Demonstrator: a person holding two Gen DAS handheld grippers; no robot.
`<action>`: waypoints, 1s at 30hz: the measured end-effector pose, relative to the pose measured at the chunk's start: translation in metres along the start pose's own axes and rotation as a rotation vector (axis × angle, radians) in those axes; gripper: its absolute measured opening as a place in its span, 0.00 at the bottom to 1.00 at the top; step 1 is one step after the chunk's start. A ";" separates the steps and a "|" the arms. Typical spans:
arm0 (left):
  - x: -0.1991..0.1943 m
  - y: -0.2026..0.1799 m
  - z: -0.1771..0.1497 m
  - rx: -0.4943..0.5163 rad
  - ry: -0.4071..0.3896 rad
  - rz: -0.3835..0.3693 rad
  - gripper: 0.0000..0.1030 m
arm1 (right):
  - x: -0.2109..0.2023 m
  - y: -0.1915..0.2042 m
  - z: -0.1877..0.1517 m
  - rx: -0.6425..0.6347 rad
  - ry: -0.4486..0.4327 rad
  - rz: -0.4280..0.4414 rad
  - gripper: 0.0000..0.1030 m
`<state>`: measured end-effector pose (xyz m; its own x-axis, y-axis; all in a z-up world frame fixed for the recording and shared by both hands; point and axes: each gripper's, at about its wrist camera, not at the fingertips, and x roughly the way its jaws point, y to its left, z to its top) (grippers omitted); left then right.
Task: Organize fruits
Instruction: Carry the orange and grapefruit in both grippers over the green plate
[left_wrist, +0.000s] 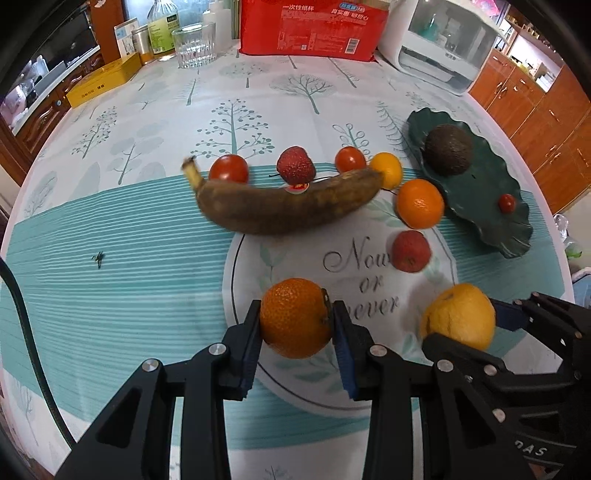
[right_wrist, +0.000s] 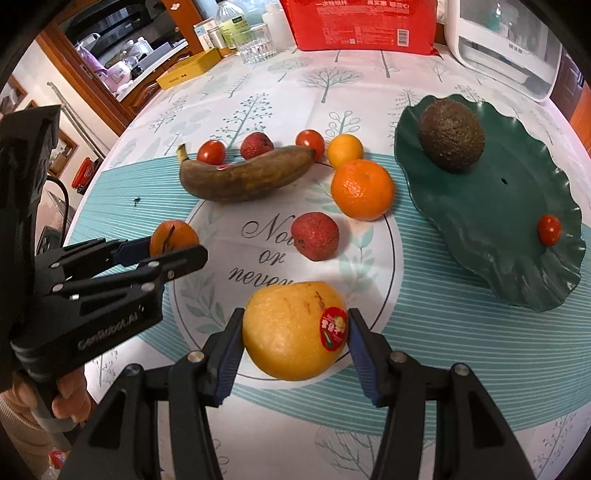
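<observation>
A dark green, wavy-edged ceramic plate (right_wrist: 491, 206) carries a brown avocado (right_wrist: 451, 137) and one small red tomato (right_wrist: 549, 230). Left of it, a browned banana (right_wrist: 243, 176) lies on the tree-print tablecloth (right_wrist: 461, 354). The right gripper (right_wrist: 295, 338) clamps a sticker-marked yellow orange (right_wrist: 291, 332), while the left gripper (left_wrist: 295, 319) clamps a smaller orange mandarin (left_wrist: 293, 317).

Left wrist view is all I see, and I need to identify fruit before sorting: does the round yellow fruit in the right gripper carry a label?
Observer: Yes, the round yellow fruit in the right gripper bears a red oval sticker near one blue pad.
Operator: Do both pads touch it?
Observer: Yes, a pad presses each side.
Operator: What holds my left gripper with the small orange mandarin?
Observer: A bare hand wraps its grey handle.
</observation>
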<state>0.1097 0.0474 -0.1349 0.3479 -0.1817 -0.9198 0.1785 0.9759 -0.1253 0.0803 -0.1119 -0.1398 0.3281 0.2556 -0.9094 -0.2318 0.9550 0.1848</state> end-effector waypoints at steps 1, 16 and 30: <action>-0.004 -0.001 -0.001 0.000 -0.002 -0.004 0.33 | -0.002 0.001 0.000 -0.003 -0.004 0.001 0.52; -0.074 -0.044 0.028 0.063 -0.094 -0.088 0.34 | -0.060 -0.017 0.000 0.021 -0.118 -0.032 0.52; -0.076 -0.137 0.099 0.215 -0.173 -0.137 0.34 | -0.116 -0.125 0.042 0.212 -0.273 -0.240 0.52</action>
<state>0.1498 -0.0845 -0.0111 0.4554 -0.3458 -0.8204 0.4187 0.8964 -0.1454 0.1095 -0.2541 -0.0420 0.5869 0.0254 -0.8093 0.0647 0.9948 0.0781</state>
